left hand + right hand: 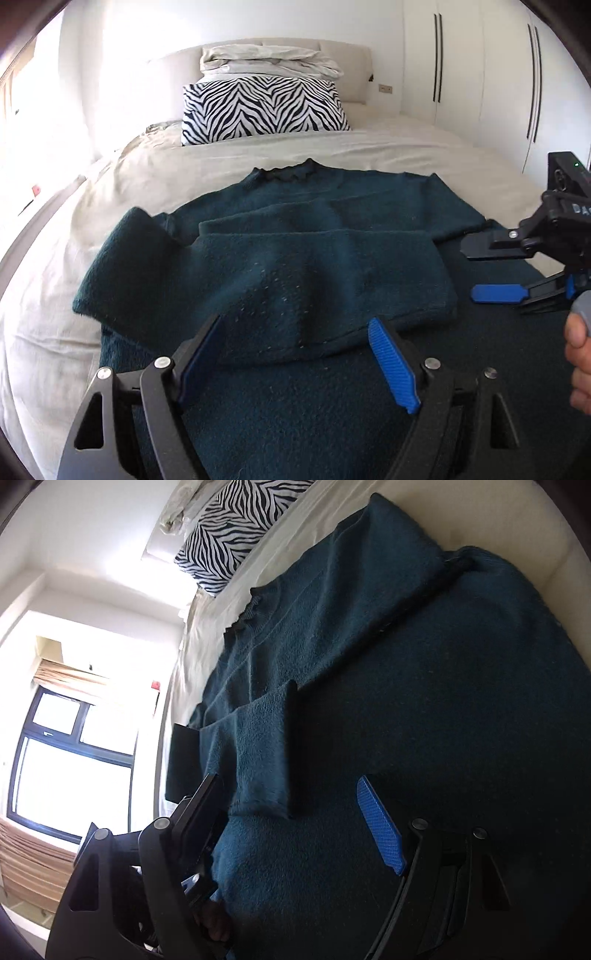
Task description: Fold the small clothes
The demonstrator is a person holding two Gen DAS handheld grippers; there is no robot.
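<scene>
Both tongs gape wide and empty: left gripper [295, 365] bottom centre, right gripper [480, 273] at right edge. Teal sweater [280, 266] sprawls mid-frame on the bed [55, 295], sleeves folded in, body fold still to come.

A home bedroom. Ahead of the claw, a wide bed with cream linen [221, 162] reaches a padded beige headboard [347, 62], bearing a zebra-striped black-and-white pillow [264, 110]. Tall white wardrobe doors with black handles [458, 59] stand to its right; a dark-framed window [74, 760] is to its left.
</scene>
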